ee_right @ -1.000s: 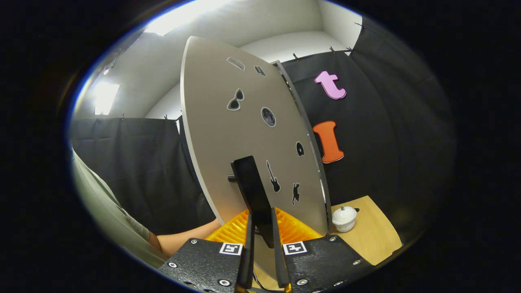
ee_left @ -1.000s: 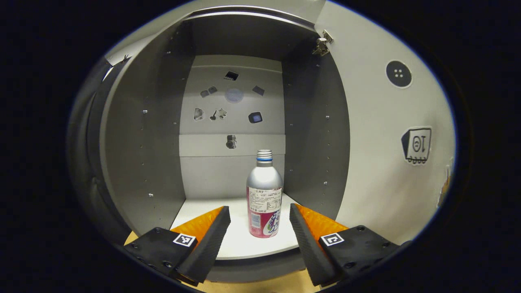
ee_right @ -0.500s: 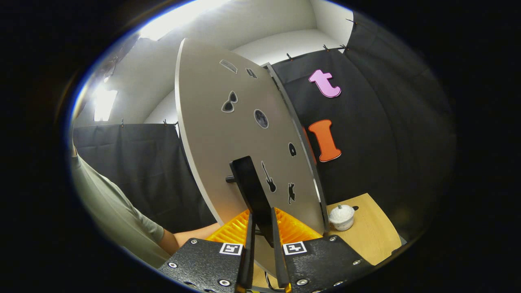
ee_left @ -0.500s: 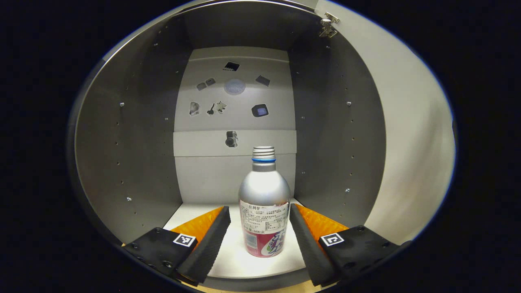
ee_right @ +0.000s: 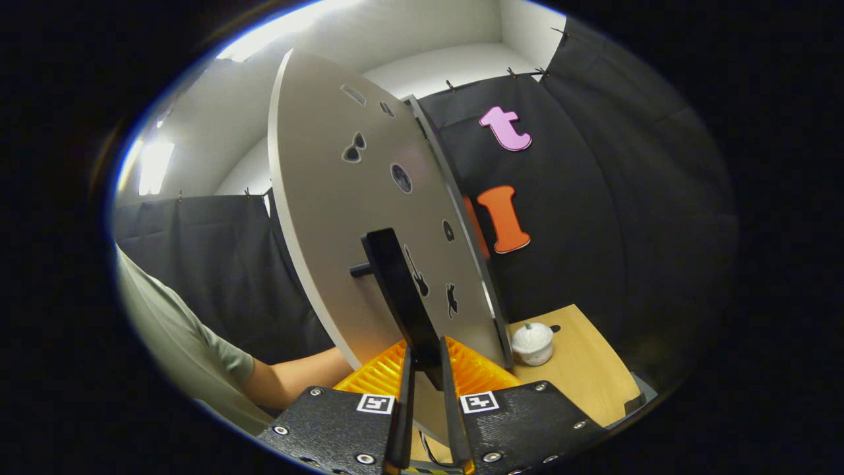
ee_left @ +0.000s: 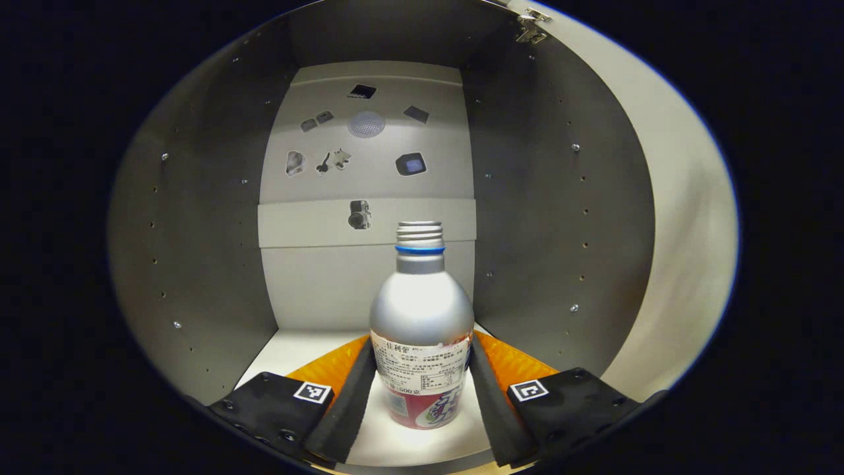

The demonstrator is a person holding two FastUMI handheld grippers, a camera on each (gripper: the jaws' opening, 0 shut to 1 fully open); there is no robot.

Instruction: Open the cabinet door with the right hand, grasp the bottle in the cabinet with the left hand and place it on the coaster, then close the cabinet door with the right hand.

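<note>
Left gripper (ee_left: 421, 386), spread wide, straddles the upright silver metal bottle (ee_left: 422, 330); off-centre closing could tip it on the white shelf (ee_left: 290, 349).

The bottle (ee_left: 422, 330) bears a printed label with small characters, too fine to make out.

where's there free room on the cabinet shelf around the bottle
The white shelf floor is bare between the bottle and the cabinet's left wall. It is crowded at the bottle itself: the left gripper has a finger close on each side of it. Space behind the bottle is hidden.
</note>
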